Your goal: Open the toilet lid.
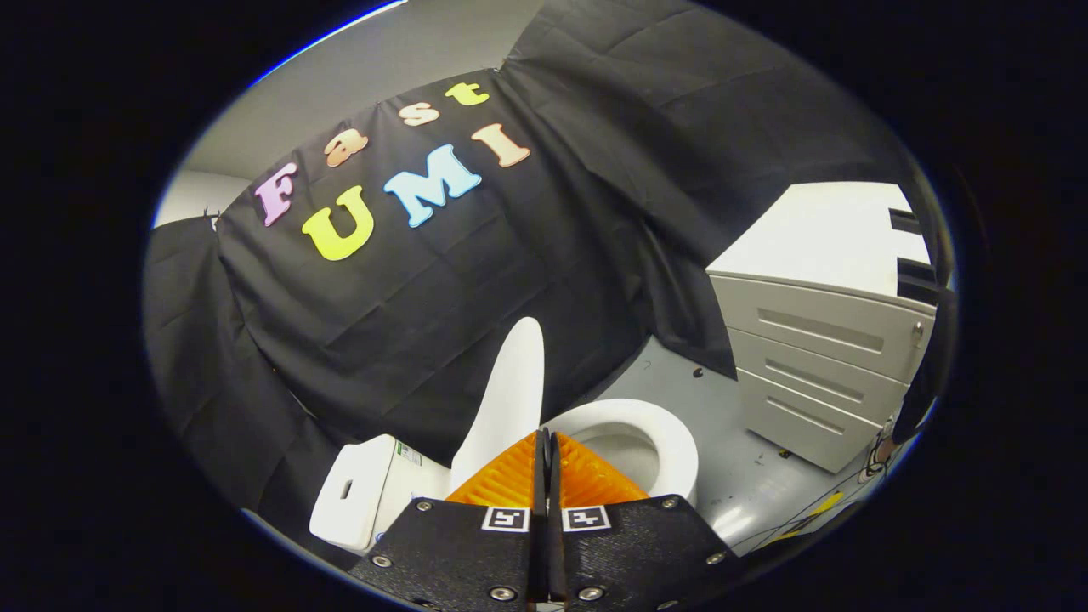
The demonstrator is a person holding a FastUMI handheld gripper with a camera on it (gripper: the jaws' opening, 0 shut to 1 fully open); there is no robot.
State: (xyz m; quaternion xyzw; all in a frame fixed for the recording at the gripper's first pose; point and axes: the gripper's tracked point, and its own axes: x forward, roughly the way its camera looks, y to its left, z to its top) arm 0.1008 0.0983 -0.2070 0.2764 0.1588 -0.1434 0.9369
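Note:
A white toilet stands on the grey floor just beyond my fingers. Its lid [510, 391] is raised, standing nearly upright and leaning back toward the tank [361, 489]. The seat ring [659, 425] and the bowl inside it are uncovered. My gripper [545, 438] is shut, its two fingers pressed together with nothing between them. The fingertips sit in front of the lower part of the lid and the near edge of the seat; I cannot tell whether they touch either.
A white drawer cabinet [816, 365] stands right of the toilet, with grey floor [722, 425] between them. Black cloth walls hang behind the toilet and to its left. Cables and a yellow strip [820, 508] lie on the floor by the cabinet's foot.

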